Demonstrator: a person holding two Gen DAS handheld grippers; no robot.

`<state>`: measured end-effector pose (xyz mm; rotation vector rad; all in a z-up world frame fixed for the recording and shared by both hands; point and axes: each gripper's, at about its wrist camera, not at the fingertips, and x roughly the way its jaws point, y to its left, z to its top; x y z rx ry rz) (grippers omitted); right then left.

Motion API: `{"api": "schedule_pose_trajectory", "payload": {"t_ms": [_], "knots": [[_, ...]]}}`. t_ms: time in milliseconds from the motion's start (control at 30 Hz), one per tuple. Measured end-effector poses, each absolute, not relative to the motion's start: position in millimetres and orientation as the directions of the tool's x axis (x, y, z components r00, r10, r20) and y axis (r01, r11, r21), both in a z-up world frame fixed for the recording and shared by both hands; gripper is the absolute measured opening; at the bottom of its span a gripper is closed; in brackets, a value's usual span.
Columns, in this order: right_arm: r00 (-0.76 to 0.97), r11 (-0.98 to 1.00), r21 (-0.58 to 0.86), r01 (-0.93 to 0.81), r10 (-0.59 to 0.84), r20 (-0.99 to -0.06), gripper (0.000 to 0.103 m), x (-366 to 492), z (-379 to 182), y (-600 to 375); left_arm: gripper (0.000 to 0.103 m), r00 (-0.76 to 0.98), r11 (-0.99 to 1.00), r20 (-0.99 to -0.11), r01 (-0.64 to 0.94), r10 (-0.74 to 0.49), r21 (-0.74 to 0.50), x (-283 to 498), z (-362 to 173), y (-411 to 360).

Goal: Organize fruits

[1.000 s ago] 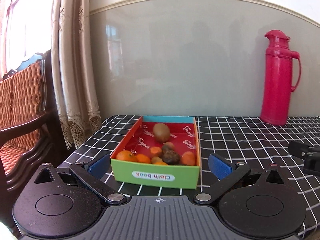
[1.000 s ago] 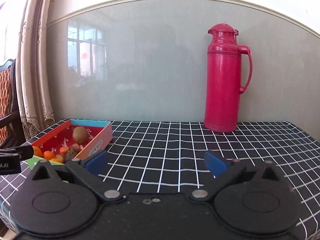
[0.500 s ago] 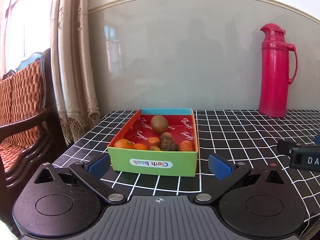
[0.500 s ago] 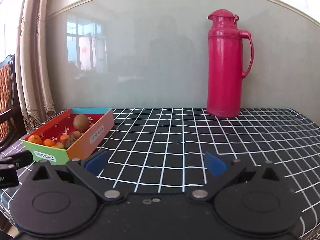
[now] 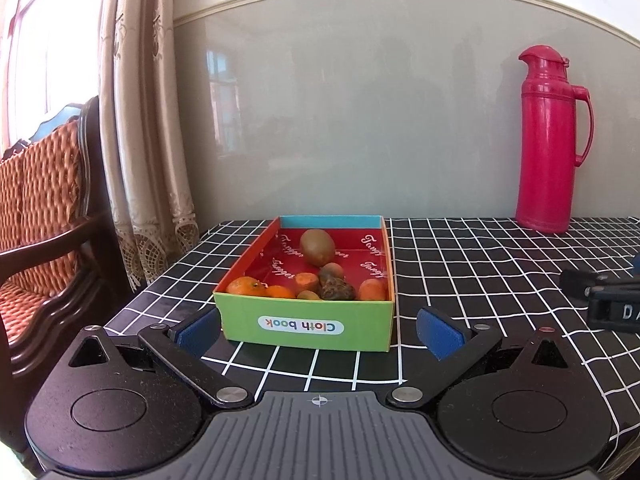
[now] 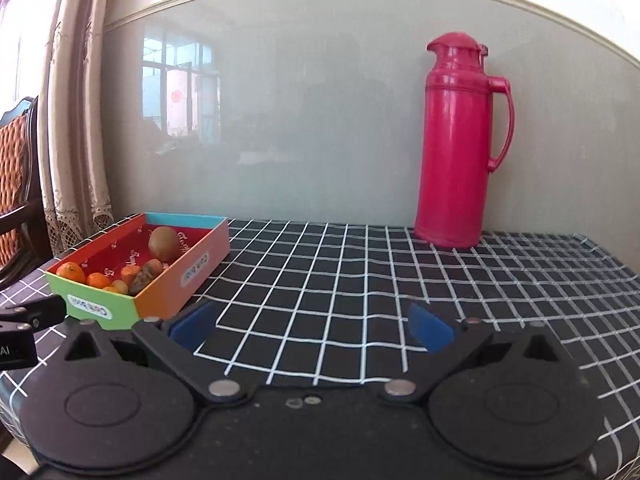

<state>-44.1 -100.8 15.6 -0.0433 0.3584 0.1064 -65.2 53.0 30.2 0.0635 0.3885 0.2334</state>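
A colourful cardboard box (image 5: 306, 324) with a green front wall stands on the checked table at the left; it also shows in the right wrist view (image 6: 200, 264). Inside lie a kiwi (image 5: 317, 245), several small oranges (image 5: 246, 286) and a dark wrinkled fruit (image 5: 336, 290). My left gripper (image 5: 318, 330) is open and empty, just in front of the box's front wall. My right gripper (image 6: 312, 326) is open and empty over bare tablecloth, to the right of the box.
A tall pink thermos (image 6: 456, 140) stands at the back right against the glossy wall panel. A wooden chair with an orange cushion (image 5: 36, 216) and a curtain (image 5: 144, 120) are left of the table. The table's left edge is near the box.
Both grippers have dropped slightly and drawn back a little from the box, which now looks lower and flatter in view. Both stay open.
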Motion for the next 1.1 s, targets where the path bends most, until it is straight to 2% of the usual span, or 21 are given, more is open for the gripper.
{"api": "schedule_pose_trajectory", "payload": {"t_ms": [433,800,1100], "knots": [[0.924,0.991,-0.038,-0.131,0.108,-0.368,0.103,-43,12,-102,0.103,0.897,0.972,-0.377,-0.202,0.232,0.117,-62,30,50],[0.938,0.989,0.041,-0.143,0.148,-0.312,0.103,-45,16,-115,0.103,0.901,0.975,-0.372,-0.193,0.222,0.115,-62,29,49],[0.934,0.99,0.023,-0.141,0.141,-0.328,0.103,-44,15,-110,0.103,0.904,0.975,-0.368,-0.19,0.22,0.116,-63,29,48]]}}
